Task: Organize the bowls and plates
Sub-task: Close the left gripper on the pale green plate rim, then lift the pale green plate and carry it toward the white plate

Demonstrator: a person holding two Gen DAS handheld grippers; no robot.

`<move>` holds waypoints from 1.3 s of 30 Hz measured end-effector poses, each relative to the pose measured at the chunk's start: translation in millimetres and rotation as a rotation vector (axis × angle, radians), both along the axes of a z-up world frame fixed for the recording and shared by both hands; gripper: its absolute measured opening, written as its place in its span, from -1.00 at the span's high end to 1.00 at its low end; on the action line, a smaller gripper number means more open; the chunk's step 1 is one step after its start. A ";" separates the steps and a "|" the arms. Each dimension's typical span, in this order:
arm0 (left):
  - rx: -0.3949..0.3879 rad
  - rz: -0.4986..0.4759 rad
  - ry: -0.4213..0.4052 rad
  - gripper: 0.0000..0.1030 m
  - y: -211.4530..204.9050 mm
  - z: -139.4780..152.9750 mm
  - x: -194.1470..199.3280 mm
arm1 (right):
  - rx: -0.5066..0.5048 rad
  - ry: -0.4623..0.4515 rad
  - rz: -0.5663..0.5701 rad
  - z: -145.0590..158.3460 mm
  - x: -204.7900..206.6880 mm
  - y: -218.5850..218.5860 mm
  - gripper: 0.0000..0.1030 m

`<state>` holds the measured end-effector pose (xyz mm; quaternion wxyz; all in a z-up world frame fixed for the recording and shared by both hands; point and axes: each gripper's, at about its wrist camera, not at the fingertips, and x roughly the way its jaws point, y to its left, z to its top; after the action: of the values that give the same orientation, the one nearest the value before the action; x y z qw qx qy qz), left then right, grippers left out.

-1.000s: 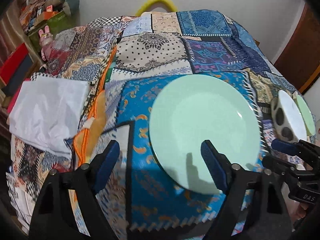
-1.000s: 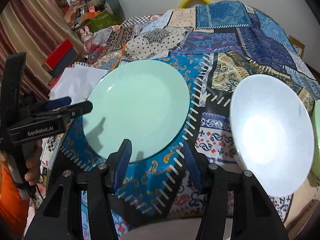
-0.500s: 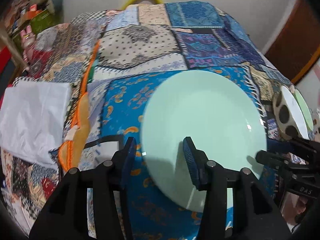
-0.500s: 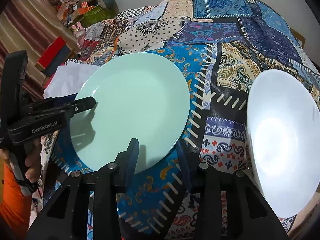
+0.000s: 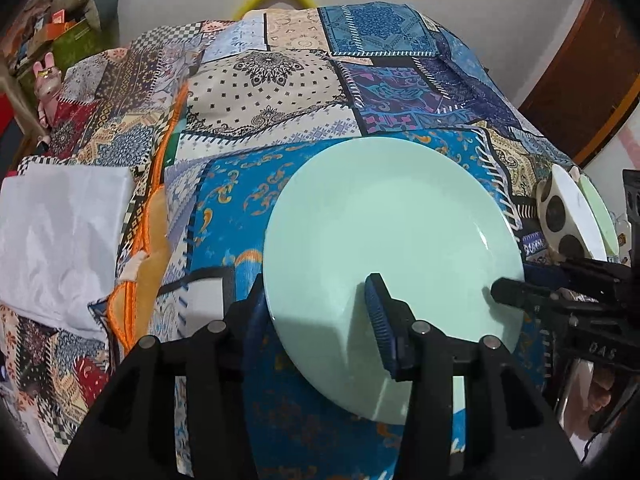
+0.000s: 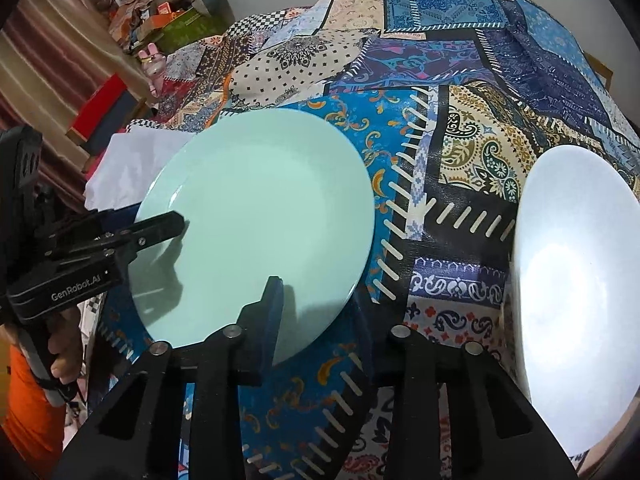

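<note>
Patchwork cloth (image 5: 280, 92) in blues, creams and black covers your counter, with a folded white cloth (image 5: 60, 236) lying at its left side. Behind it you've got a pale wall, brown wood at the right and a cluttered shelf (image 6: 160, 12) at the left. One mint-green plate (image 5: 384, 240) sits near the front edge. Your left gripper (image 5: 320, 320) has its jaws straddling the plate's near-left rim, one pad above and one below, while your right gripper (image 6: 316, 316) straddles its near-right rim the same way; you can't tell whether either pair is pressing yet. One white bowl (image 6: 576, 300) rests well right of the plate.
</note>
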<state>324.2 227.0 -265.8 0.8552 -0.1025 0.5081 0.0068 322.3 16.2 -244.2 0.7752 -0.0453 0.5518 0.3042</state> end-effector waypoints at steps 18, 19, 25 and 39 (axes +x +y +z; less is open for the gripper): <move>0.016 -0.054 0.027 0.13 -19.8 7.1 -79.4 | 0.008 0.004 0.105 1.3 -24.6 2.8 0.45; 0.002 -0.051 0.027 0.13 -18.8 7.5 -86.0 | 0.009 0.007 0.117 1.4 -27.5 3.8 0.45; -0.014 -0.051 0.023 0.14 -15.3 7.9 -115.2 | -0.027 -0.008 0.206 -1.4 -41.4 13.0 0.59; -0.017 0.025 0.008 0.16 -9.9 3.0 -106.7 | -0.017 0.020 0.160 -6.7 -33.2 17.9 0.64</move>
<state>217.5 217.0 -262.7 0.8522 -0.1160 0.5101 0.0139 289.1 34.0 -250.9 0.7424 -0.0929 0.5567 0.3610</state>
